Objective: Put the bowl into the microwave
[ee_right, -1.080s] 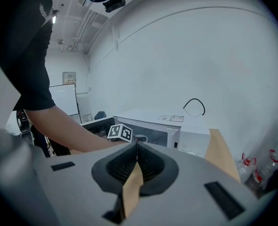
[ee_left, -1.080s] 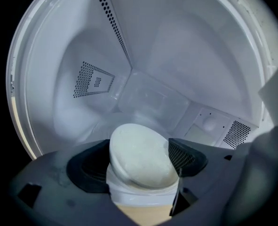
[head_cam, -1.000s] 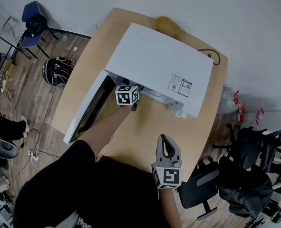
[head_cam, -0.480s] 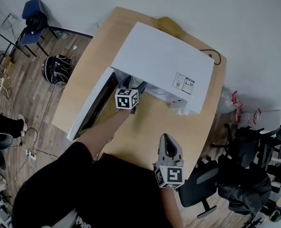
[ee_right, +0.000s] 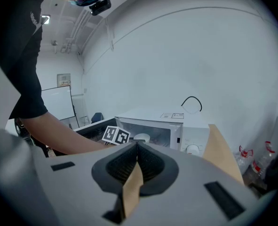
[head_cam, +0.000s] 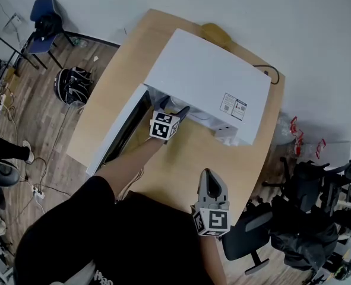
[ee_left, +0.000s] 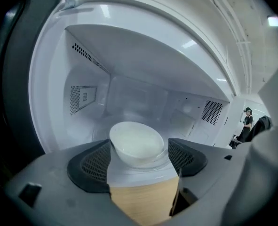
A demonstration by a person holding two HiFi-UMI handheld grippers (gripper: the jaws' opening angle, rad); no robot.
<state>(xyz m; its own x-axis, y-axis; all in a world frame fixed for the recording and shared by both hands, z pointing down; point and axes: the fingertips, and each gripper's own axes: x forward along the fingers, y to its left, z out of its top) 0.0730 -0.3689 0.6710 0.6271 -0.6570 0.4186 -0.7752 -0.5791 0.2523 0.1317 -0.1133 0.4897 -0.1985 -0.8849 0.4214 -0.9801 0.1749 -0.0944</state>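
Left gripper gaping; bowl beyond.

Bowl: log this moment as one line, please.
bowl: inside microwave, ungripped | left tongs: open, at the doorway | right tongs: shut, empty | door: open

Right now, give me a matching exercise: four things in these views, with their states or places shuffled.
Things:
1. bowl
2. microwave door
3. left gripper
4. right gripper

States or places:
A. shut, empty
B. sitting inside the microwave
C. swung open
D. open, at the cavity mouth

Pairs: 1-B, 2-C, 3-D, 4-A
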